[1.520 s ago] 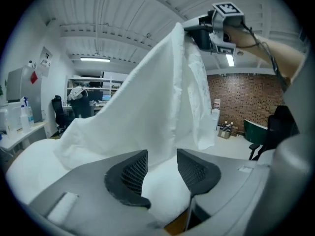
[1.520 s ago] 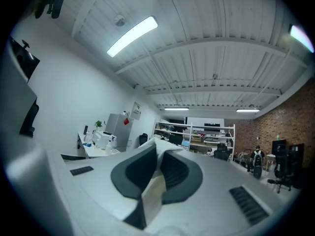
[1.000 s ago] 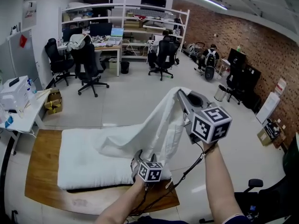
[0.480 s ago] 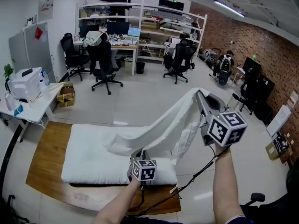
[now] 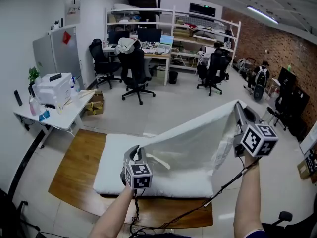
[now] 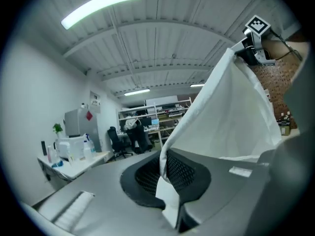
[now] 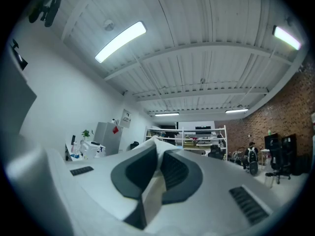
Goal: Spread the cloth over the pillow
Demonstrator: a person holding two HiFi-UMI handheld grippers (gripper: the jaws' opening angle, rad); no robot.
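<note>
Left gripper (image 5: 134, 153) has come up off the near edge of the pillow (image 5: 111, 177) and swung out to the left, taking a hem of the cloth (image 5: 198, 140) with it; the sheet, bunched and sagging a second ago, now hangs wider. Its jaws are closed tight, with a fold of white fabric pinched between the pads and running up and away toward the other hand. Right gripper (image 5: 237, 109) sits about where it was, held higher than the left, jaws likewise clamped on a white corner of the cloth. Between the two grips the cloth spans as a slanted sheet, high at the right, low at the left, in the air over the right and middle of the pillow; its lower edge drapes down toward the pillow's near right part. Pillow lies flat on the wooden table (image 5: 74, 175), leaving bare wood along the table's left edge and near edge.
</note>
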